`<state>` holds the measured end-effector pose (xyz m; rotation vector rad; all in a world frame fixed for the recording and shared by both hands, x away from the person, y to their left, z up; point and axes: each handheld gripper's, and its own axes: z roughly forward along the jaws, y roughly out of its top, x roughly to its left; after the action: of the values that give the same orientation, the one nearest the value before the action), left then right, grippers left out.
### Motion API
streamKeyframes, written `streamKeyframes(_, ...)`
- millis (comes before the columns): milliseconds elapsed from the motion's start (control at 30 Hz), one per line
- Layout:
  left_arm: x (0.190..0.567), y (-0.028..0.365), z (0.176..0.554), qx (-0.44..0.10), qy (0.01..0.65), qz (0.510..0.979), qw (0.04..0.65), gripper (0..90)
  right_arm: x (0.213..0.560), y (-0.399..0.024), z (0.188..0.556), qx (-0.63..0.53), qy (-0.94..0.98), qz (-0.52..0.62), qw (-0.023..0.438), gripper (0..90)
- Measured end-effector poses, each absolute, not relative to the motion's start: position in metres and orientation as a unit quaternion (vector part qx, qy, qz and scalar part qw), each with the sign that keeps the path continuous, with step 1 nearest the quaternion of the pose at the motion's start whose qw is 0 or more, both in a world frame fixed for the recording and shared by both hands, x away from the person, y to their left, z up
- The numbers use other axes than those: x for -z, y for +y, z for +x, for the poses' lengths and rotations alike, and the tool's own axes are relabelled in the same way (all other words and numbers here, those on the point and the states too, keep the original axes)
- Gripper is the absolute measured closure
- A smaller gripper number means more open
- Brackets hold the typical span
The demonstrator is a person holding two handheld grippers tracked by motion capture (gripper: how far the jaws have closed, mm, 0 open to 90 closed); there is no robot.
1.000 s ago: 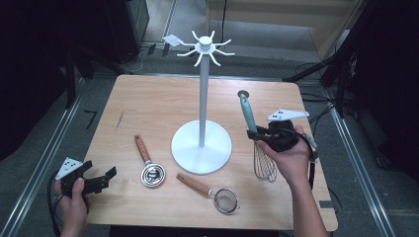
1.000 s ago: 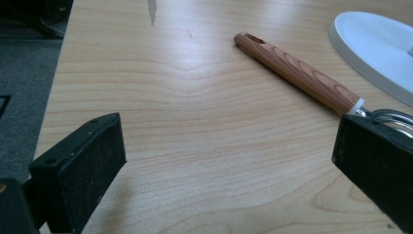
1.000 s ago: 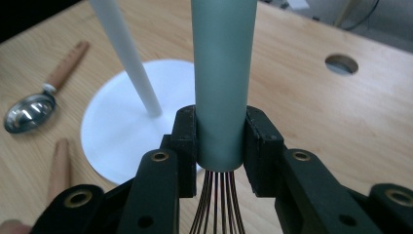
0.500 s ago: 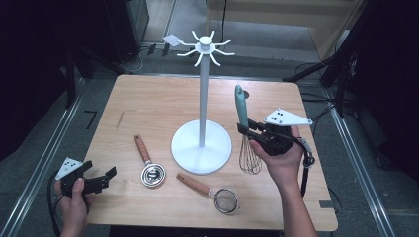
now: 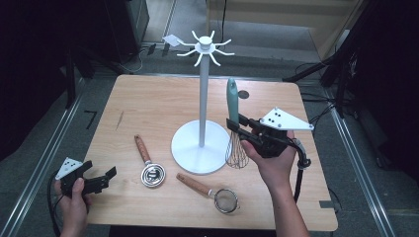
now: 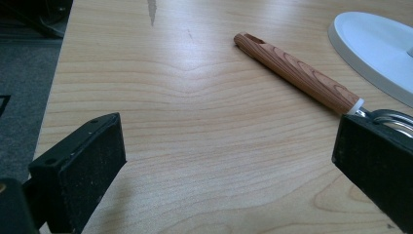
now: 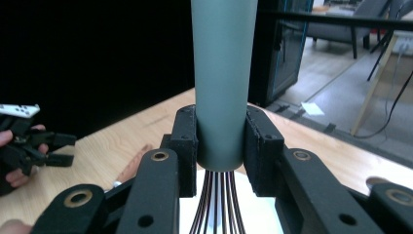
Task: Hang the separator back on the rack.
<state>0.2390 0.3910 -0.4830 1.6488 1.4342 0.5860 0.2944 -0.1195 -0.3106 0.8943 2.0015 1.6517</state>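
A whisk (image 5: 234, 126) hangs upright in the right gripper (image 5: 240, 128), jaws clamped on the lower end of its teal handle just above the wires, beside the white hook stand (image 5: 201, 89) on the wooden table (image 5: 148, 106). The tool looks light; its handle seems stiff and smooth enough to slip, its wire loops springy, so the handle is probably the better place to hold. The left gripper (image 5: 101, 177) rests at the table's near corner, jaws wide and empty.
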Motion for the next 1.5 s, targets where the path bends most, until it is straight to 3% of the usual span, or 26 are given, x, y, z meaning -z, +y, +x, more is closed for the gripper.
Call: streamKeyframes(1500,0.483,0.391,0.239,-0.233,0.574,0.659,0.426,0.0,0.276,-0.093,0.298,-0.639,0.689,0.284,0.19,70.9)
